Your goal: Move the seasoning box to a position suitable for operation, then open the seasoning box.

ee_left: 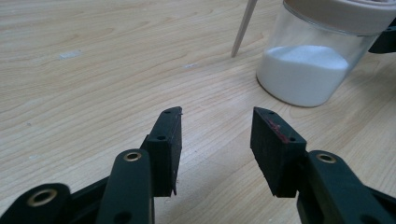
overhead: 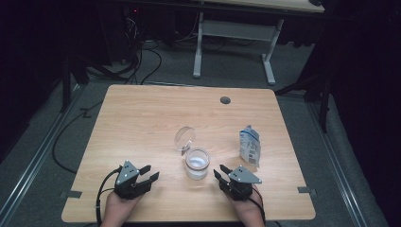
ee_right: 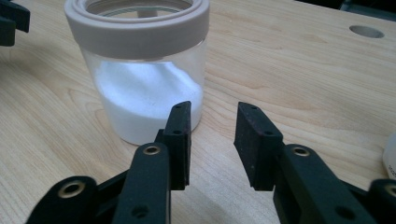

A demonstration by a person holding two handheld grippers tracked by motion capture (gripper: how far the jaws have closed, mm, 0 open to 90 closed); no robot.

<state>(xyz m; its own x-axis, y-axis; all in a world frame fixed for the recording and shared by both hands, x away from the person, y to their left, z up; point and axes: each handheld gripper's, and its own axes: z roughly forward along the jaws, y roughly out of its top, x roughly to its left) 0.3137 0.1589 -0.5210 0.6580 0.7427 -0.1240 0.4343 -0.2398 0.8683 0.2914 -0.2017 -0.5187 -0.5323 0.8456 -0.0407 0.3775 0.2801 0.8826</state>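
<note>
One jar [overhead: 197, 163] on the table [overhead: 142, 118]: clear glass, beige collar, part-filled with white powder.
One lid [overhead: 184, 138], one pouch [overhead: 249, 146]; left claw [overhead: 150, 173] and right claw [overhead: 219, 173] both released, empty.

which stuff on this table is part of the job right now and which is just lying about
In the job:
- jar part full of white powder, between the two grippers
- left gripper, jaws open, empty
- right gripper, jaws open, empty

Lying about:
- clear round lid, leaning beyond the jar
- white and blue pouch, standing off to the right
- table
</note>
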